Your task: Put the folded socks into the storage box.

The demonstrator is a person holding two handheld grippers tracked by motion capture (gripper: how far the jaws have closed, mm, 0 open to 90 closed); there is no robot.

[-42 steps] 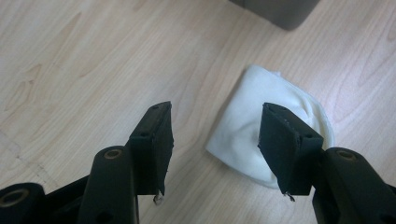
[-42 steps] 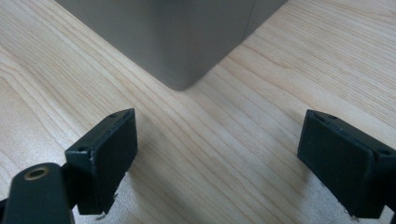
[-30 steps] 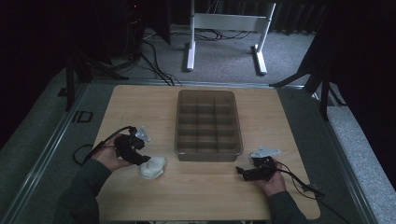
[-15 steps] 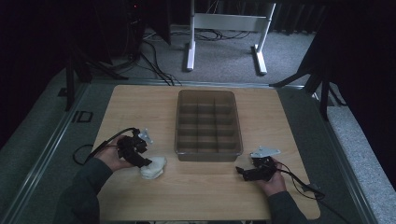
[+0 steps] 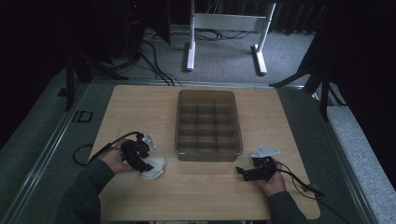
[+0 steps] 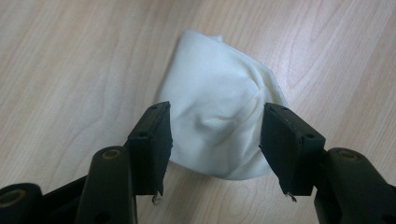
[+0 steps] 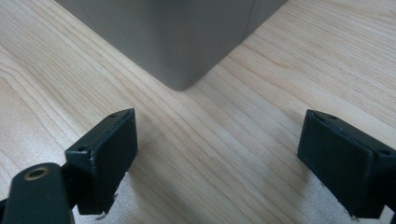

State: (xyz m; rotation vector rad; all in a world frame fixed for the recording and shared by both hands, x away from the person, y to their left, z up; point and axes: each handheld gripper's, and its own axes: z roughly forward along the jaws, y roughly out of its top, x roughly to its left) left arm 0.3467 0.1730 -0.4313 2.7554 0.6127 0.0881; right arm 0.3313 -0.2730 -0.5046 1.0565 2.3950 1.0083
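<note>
A: What has changed in the last second?

B: Little, but it matters. In the high view the left tongs (image 5: 140, 161), at the lower left of the frame, have crept onto the white cloth bundle (image 5: 154, 168), which lies on the counter (image 5: 140, 107) where it lay before, just left of the compartment tray (image 5: 208, 122).

A: Do they have hold of it?

B: Not yet. In the left gripper view the 2 jaws stand apart with the white cloth bundle (image 6: 219, 126) between them, and a gap shows on the right side. I judge the closing squeeze is what comes next.

A: And the other hand?

B: The right tongs (image 5: 245, 173) have stayed put at the lower right, wide open and holding nothing, pointed at the near corner of the compartment tray (image 7: 173, 37).
</note>
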